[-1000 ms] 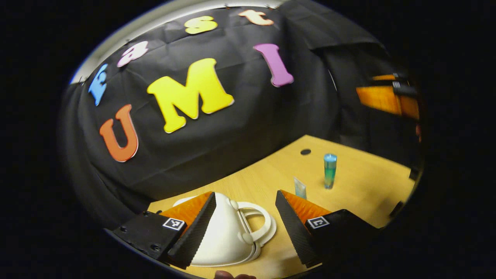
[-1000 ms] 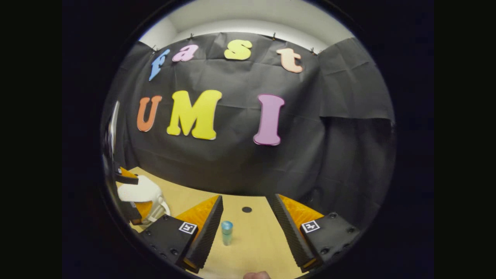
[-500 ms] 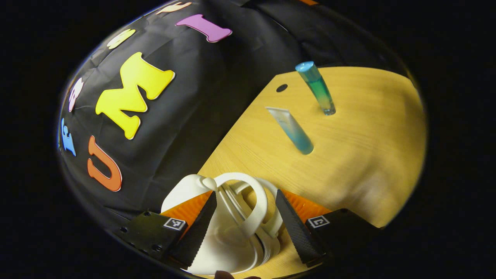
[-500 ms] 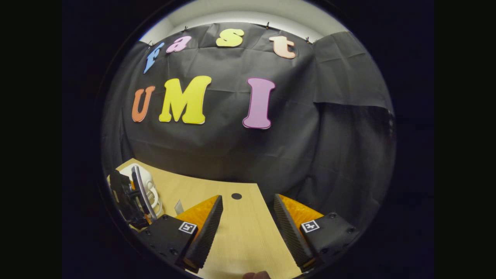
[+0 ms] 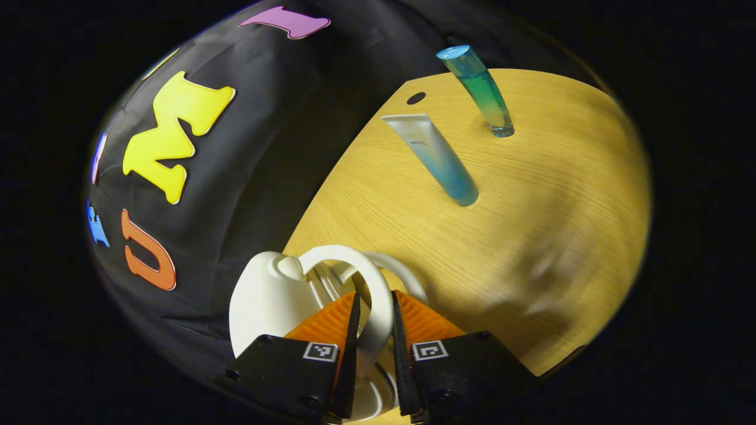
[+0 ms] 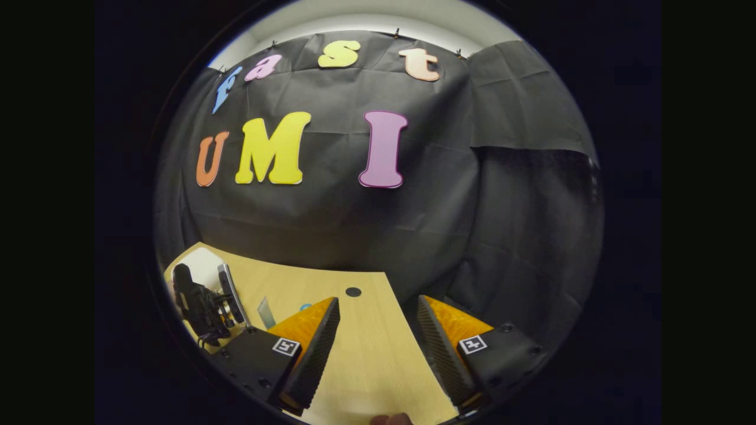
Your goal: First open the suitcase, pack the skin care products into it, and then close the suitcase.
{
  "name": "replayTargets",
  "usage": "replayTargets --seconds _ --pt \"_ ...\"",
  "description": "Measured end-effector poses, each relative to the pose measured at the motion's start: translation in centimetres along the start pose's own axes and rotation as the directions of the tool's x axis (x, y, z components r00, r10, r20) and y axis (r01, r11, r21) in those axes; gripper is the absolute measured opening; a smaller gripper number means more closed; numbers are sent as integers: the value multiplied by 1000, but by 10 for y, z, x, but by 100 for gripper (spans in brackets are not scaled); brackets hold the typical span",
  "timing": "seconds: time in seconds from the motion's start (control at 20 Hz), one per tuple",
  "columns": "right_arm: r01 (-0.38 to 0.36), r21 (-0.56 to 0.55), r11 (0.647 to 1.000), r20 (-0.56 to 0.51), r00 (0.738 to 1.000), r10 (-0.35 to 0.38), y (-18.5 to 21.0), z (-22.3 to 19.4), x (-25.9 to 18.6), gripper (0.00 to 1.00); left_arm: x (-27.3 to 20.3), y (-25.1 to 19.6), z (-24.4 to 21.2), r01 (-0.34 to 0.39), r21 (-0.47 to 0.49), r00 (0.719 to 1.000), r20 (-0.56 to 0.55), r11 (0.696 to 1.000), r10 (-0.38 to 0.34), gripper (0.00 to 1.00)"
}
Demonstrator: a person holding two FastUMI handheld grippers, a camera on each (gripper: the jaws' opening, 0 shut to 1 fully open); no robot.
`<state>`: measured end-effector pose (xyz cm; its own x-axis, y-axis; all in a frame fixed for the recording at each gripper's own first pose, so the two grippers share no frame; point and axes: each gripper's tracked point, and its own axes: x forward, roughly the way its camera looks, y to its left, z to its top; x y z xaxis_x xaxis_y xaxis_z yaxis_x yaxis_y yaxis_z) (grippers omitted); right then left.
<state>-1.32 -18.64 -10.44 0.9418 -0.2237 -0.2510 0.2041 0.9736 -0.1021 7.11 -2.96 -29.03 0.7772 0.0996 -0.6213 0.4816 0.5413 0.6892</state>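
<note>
White suitcase (image 5: 266, 298) — at the wooden table's (image 5: 531, 236) near-left edge, beside the black cloth. Left gripper (image 5: 372, 307): fingers clenched on the suitcase's looped handle (image 5: 378, 295). Blue tube (image 5: 440, 159) and teal bottle (image 5: 481, 91) stand apart farther on. Right gripper (image 6: 378, 307) — fingers spread wide, holding nothing.

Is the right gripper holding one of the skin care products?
No: the right gripper is open over the bare table, nothing between its fingers.

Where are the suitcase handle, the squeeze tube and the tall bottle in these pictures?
suitcase handle (image 5: 378, 289), left gripper view, on the white loop just above the left tongs.
squeeze tube (image 5: 438, 158), left gripper view, mid-body.
tall bottle (image 5: 484, 94), left gripper view, mid-body.
</note>
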Motion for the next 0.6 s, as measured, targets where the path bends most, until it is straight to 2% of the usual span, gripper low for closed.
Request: replayTargets --seconds 0.15,0.25,0.4,0.5,0.6 --pt "13 11 1000 4 1000 -13 -3 1 -4 79 -7 11 12 -40 -30 998 43 999 41 15" --pt "14 19 1000 6 1000 -15 -1 1 -7 79 -17 18 16 -48 -87 997 52 995 53 7" --pt "4 18 1000 20 1000 -5 10 7 -11 79 -43 52 27 -72 -178 989 119 982 94 3" --pt "-11 11 1000 31 999 11 21 14 -12 79 -67 82 33 -81 -269 974 182 960 133 3" --pt "-25 -7 1000 38 999 26 35 21 -11 79 -86 127 26 -96 -402 951 233 911 203 3"
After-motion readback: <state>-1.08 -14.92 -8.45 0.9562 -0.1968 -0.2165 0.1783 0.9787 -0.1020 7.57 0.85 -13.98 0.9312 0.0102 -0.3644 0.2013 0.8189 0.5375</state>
